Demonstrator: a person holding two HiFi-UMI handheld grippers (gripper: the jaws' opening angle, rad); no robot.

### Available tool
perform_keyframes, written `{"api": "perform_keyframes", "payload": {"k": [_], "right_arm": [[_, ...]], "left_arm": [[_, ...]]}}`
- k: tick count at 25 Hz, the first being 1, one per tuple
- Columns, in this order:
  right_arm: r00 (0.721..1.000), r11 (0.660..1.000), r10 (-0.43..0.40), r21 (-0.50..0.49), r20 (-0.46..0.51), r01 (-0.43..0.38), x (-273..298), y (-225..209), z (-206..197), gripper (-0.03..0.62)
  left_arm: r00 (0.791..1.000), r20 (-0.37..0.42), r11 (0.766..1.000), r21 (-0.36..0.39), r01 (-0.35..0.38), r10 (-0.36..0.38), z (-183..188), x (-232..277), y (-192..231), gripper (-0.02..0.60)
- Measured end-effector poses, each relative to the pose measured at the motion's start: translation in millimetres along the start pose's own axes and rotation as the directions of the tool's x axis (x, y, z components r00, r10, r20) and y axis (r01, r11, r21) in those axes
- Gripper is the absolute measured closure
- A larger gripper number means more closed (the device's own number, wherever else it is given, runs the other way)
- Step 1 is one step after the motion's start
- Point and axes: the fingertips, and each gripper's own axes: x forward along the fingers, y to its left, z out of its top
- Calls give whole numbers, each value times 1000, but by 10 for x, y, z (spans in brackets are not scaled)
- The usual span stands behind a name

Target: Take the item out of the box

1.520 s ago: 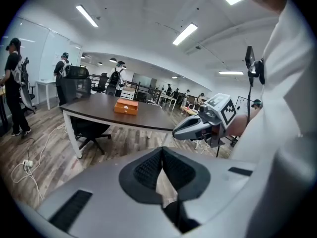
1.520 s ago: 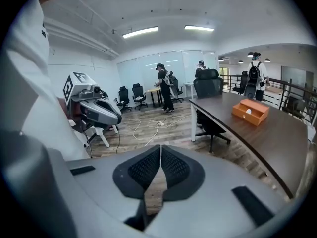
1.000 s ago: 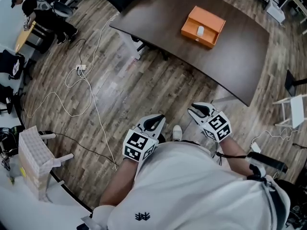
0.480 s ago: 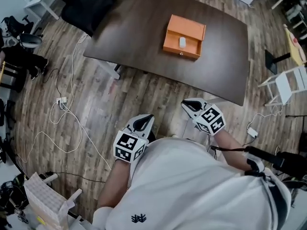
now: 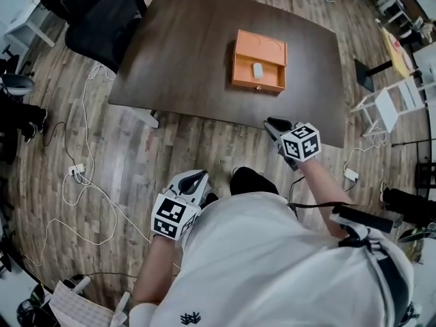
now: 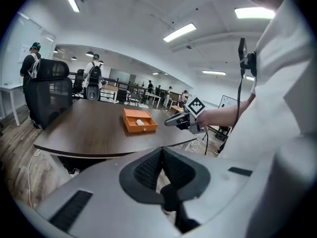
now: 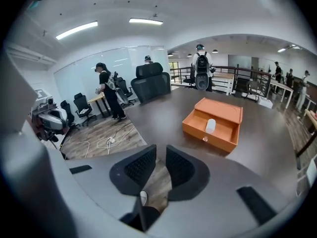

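An open orange box (image 5: 259, 50) stands on the dark wooden table (image 5: 184, 53), with a small white item (image 5: 257, 70) lying in its tray. My right gripper (image 5: 272, 125) is held out at the table's near edge, well short of the box. Its jaws are opening, a narrow gap between the pads (image 7: 140, 165) and nothing in it; the box (image 7: 220, 110) and the item (image 7: 210, 125) lie ahead. My left gripper (image 5: 199, 176) hangs lower by my body, over the floor, shut and empty. It sees the box (image 6: 133, 114) and the right gripper (image 6: 171, 123) from the side.
A black office chair (image 5: 102, 12) stands at the table's far left corner. Cables (image 5: 82, 176) trail over the wooden floor on the left. A white folding chair (image 5: 398, 104) is to the table's right. People stand in the background by desks (image 7: 106, 90).
The head view has swung to face the table squarely. My right gripper has moved forward up to the table's near edge. My left gripper stays low beside my body.
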Motion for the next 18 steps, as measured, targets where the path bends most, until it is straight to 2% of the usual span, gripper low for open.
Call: {"api": "perform_keyframes", "payload": {"k": [2,5,14,18], "right_arm": [[999,999,-36,20,-14,36,119,-209,84,522],[997,997,-72,28,-33,73,364,-504,239,510],[985,988,-138,52,-106,144,1239,-1598,717,456],[977,986,-140,67,-164,152,1567,-1981,749,439]], "left_arm": [[999,24,999,-23,-23,23,49,-47,131,571],[997,44,997,-50,-66,69,113,-97,362,571],[971,29,969,-82,-232,235,625,-61,1123,571],[965,14,962,-82,-261,263,861,208,1376,571]]}}
